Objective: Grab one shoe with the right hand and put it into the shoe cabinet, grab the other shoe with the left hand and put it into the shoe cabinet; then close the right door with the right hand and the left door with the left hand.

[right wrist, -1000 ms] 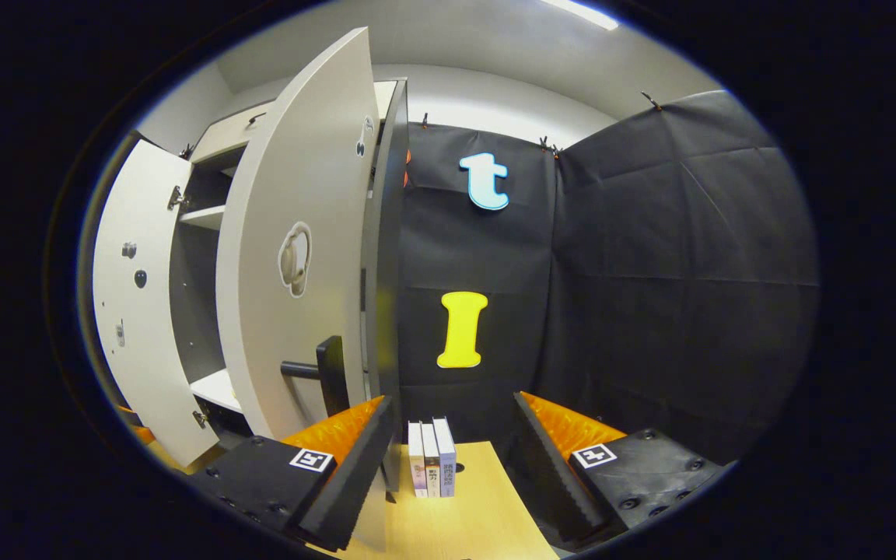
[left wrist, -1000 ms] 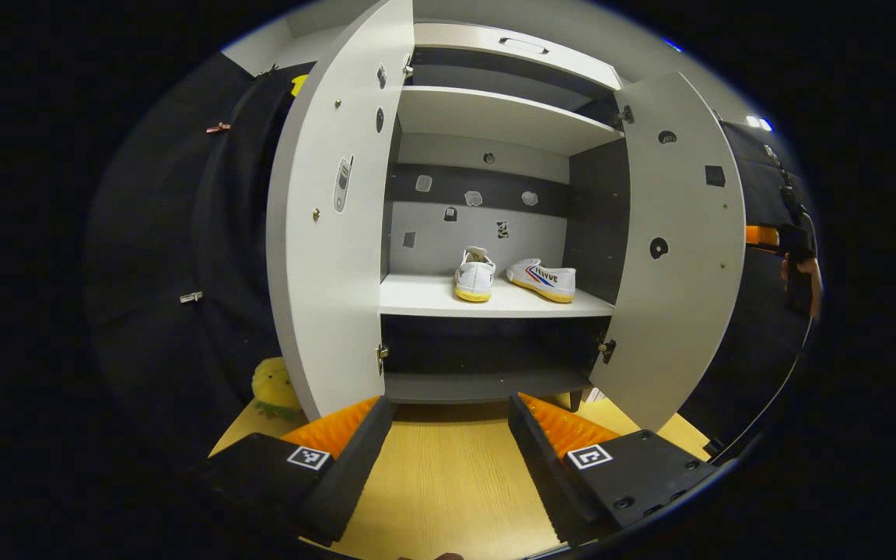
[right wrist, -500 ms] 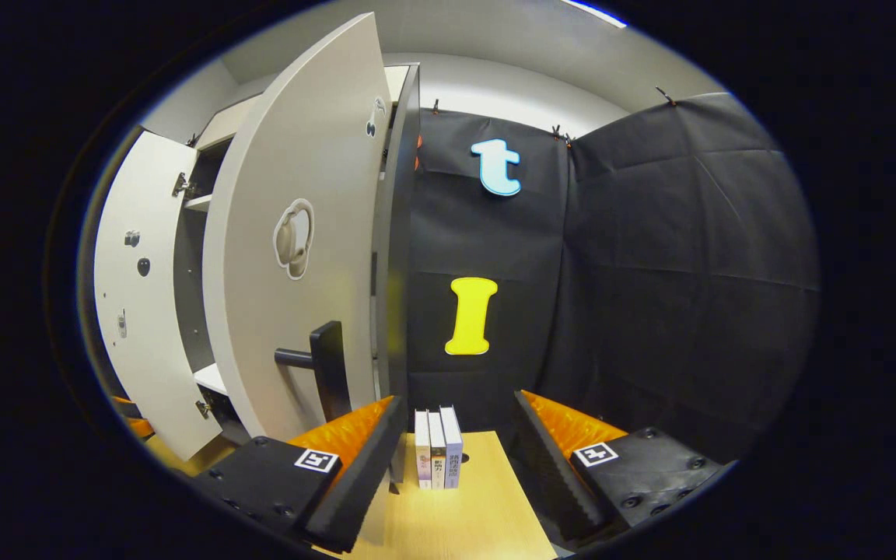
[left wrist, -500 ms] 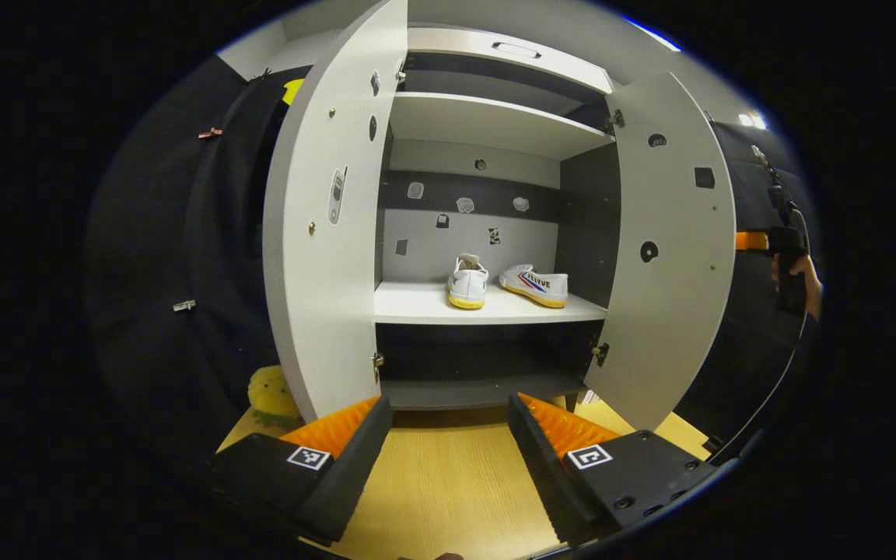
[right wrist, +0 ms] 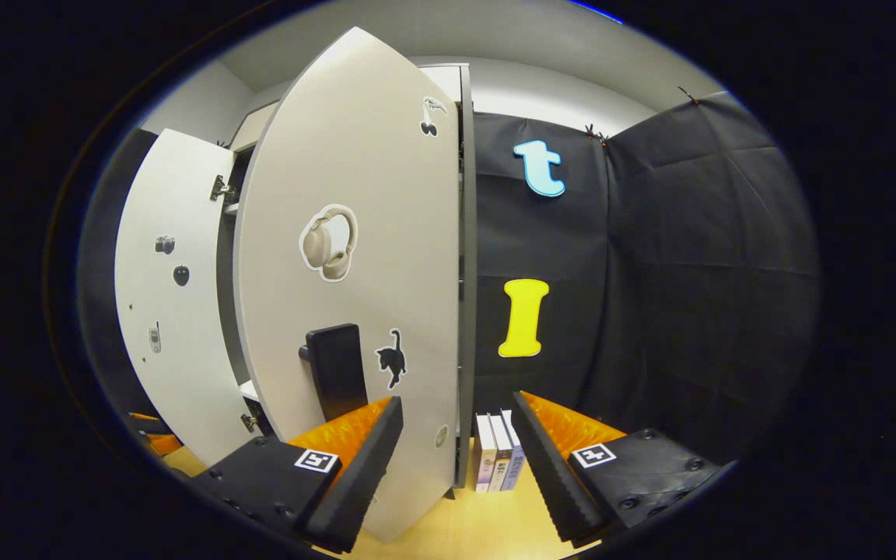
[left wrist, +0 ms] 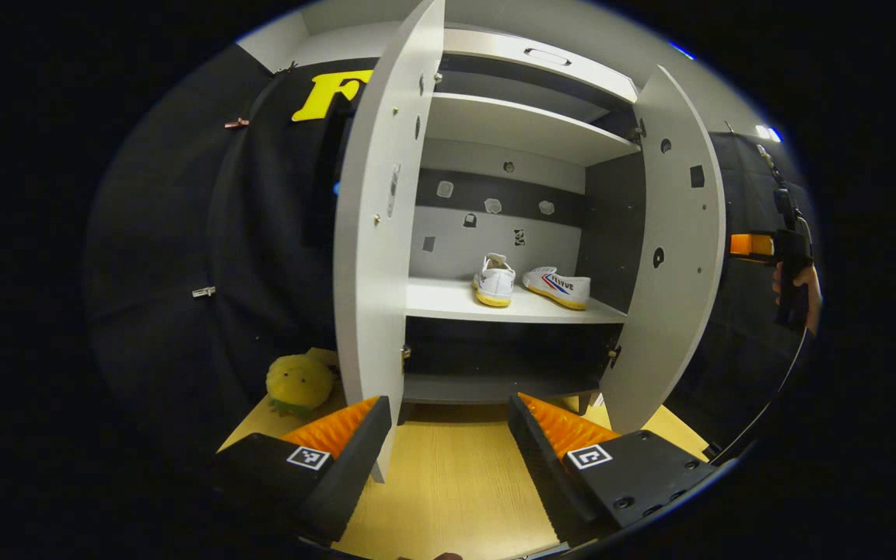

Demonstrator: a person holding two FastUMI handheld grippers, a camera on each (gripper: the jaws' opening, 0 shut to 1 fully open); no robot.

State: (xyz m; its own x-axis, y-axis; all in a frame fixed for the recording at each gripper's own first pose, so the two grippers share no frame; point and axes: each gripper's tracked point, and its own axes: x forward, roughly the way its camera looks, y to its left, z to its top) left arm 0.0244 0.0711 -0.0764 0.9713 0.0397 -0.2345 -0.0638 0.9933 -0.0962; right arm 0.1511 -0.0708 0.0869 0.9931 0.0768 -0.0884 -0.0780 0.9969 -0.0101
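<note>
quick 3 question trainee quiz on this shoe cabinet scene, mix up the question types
1. True or false: both white canvas shoes sit on the middle shelf of the white two-door shoe cabinet.
2. Multiple choice: the right claw is A) shut on the black door handle, B) open at the outer face of the right door, C) holding a shoe.
3. Fill in: the yellow plush toy lies on the wooden floor, on the ____ side of the left door in the left gripper view.

Key
1. True.
2. B.
3. Left. The left claw is open too, near that door's lower edge.
</note>
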